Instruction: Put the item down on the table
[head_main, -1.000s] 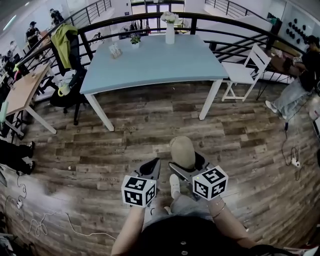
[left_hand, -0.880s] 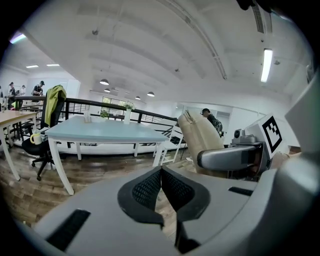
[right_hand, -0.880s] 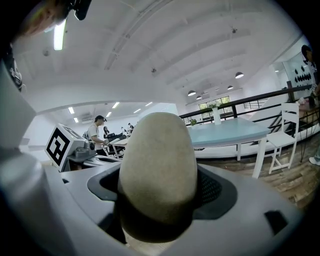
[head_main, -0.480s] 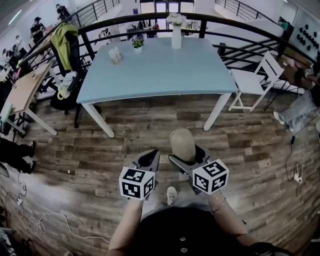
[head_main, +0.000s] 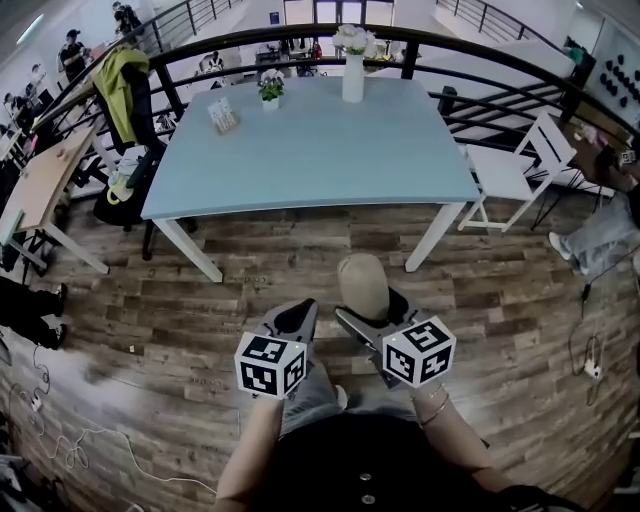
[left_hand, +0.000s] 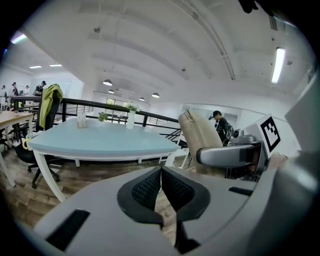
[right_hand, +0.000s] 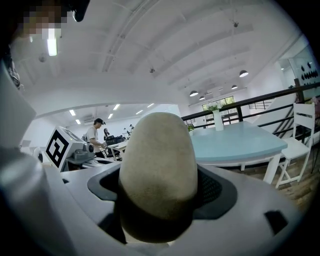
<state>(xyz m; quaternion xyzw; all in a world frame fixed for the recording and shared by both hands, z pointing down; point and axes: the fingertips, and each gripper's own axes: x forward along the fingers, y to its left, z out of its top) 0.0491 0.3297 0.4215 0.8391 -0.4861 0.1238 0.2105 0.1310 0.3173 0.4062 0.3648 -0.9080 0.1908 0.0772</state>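
Table (head_main: 300, 150) looks closer now, mid-carry.
Right gripper (head_main: 372, 312) clamped on item (head_main: 364, 280), left gripper (head_main: 298, 318) closed, empty; next, reach over table.

No writing can be read. The left cube (head_main: 270, 365) and right cube (head_main: 419, 351) bear only black-and-white square patterns. The card (head_main: 222, 115) on the table (head_main: 330, 160) is too small to read.

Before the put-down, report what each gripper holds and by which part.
Right gripper clamps the tan rounded item by its lower end; left gripper is shut, empty.
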